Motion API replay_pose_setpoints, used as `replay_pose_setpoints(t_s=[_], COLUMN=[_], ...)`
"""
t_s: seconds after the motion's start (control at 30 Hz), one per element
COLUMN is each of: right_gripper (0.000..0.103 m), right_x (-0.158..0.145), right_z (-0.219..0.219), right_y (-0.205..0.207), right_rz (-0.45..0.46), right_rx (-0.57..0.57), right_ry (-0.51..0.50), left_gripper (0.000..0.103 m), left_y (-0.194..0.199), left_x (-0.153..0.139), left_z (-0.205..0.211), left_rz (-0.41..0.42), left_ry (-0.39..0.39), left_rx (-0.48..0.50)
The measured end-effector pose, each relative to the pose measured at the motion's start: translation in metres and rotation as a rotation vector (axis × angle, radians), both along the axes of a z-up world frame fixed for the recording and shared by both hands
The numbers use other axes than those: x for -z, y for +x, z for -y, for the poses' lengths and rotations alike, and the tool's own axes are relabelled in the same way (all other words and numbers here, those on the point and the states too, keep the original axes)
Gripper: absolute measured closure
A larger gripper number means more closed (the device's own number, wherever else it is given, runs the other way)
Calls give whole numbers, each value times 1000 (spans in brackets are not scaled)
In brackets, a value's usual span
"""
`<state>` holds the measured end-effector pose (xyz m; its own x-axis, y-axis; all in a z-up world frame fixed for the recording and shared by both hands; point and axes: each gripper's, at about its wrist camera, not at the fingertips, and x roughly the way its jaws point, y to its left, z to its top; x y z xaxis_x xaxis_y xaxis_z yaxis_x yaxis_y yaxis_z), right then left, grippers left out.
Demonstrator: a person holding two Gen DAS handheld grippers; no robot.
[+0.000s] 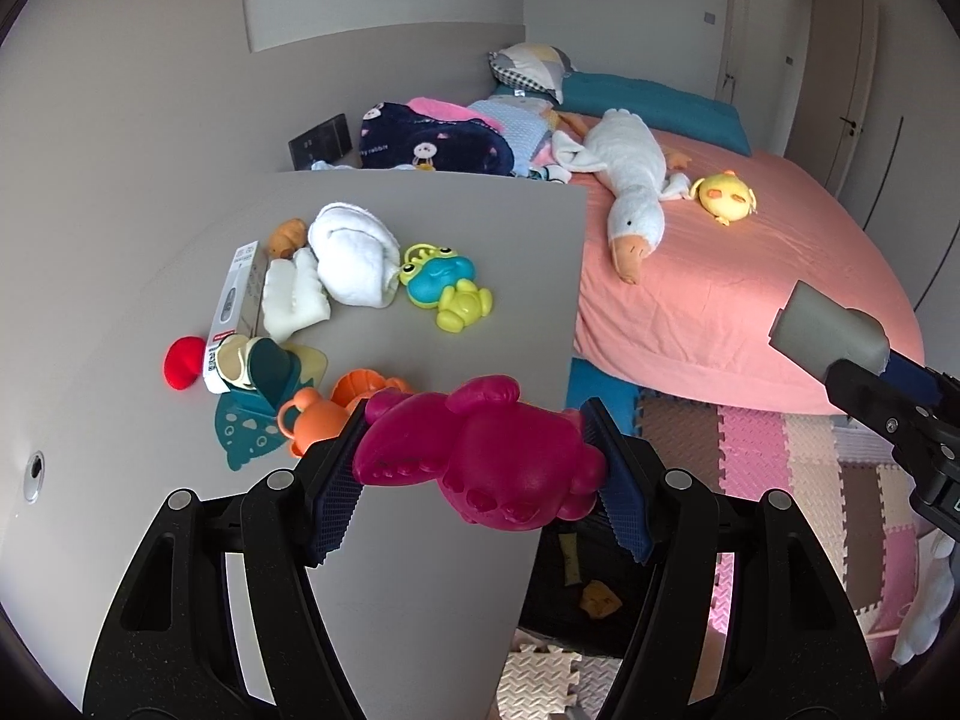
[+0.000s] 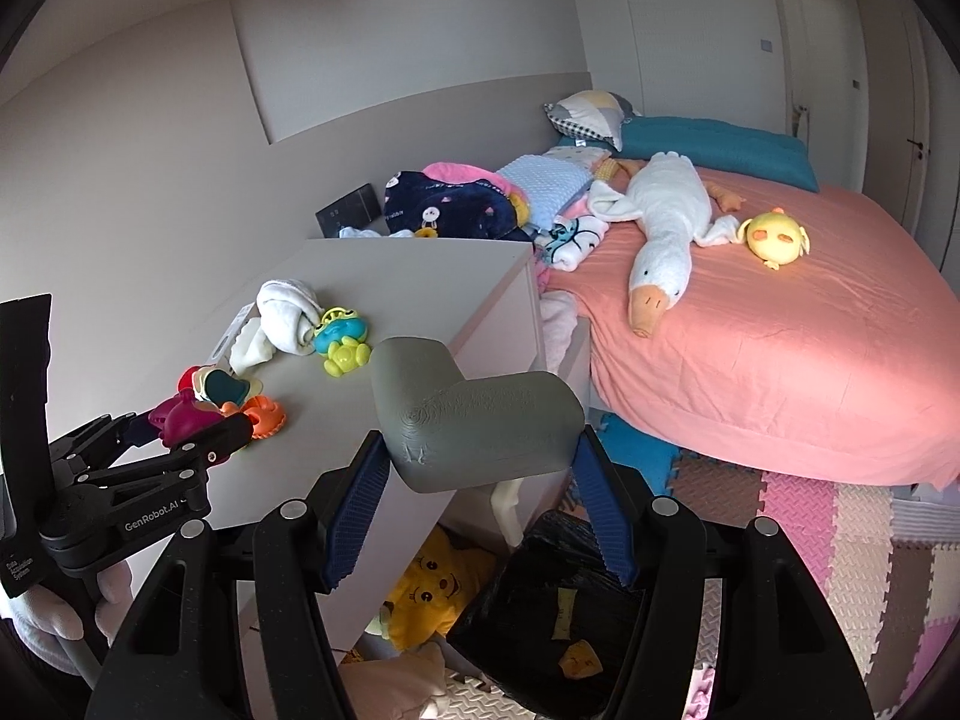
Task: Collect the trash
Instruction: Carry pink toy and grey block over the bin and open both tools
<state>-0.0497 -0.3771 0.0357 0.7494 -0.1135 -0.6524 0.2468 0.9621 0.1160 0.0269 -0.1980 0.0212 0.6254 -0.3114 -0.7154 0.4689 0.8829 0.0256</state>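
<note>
My left gripper [image 1: 474, 468] is shut on a magenta plastic toy [image 1: 480, 456] and holds it over the near right edge of the grey dresser top [image 1: 420, 228]. My right gripper [image 2: 480, 468] is shut on a grey L-shaped foam corner guard [image 2: 468, 420], held above the dresser's right edge. The left gripper with the magenta toy [image 2: 177, 414] shows at the left of the right wrist view. The right gripper's corner guard [image 1: 828, 327] shows at the right of the left wrist view. A black bin bag [image 2: 558, 606] sits open on the floor below, with yellowish scraps inside.
On the dresser lie a white towel [image 1: 354, 252], a green-blue frog toy [image 1: 444, 288], a white box [image 1: 237, 306], a red ball [image 1: 183, 360], orange toys [image 1: 336, 408] and a teal piece [image 1: 258, 408]. A pink bed [image 1: 750, 276] with a goose plush [image 1: 630, 186] stands right. Foam mats [image 2: 840, 528] cover the floor.
</note>
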Motion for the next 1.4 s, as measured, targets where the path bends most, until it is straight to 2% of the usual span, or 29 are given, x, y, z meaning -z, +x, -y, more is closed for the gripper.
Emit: replay_pose_setpoints(t_s=[0.47, 0.77, 0.83, 0.93, 0.97, 1.4], right_gripper=[39, 38, 37, 26, 25, 24], right_x=[2, 12, 16, 14, 13, 17], right_z=[47, 65, 69, 74, 76, 78], right_y=[-33, -35, -32, -34, -34, -28], right_rz=[-11, -59, -87, -72, -63, -46], right_rx=[111, 147, 150, 189, 192, 195], right_ry=[9, 12, 16, 10, 12, 31], left_gripper=[36, 35, 11, 8, 8, 8], left_y=[-25, -35, -36, -42, -42, -26], left_x=[12, 29, 33, 36, 37, 40], left_z=[59, 89, 94, 98, 98, 77], left_rz=[-24, -88, -118, -68, -67, -93], left_ry=[37, 36, 34, 64, 73, 55], left_rx=[149, 241, 276, 279, 277, 215])
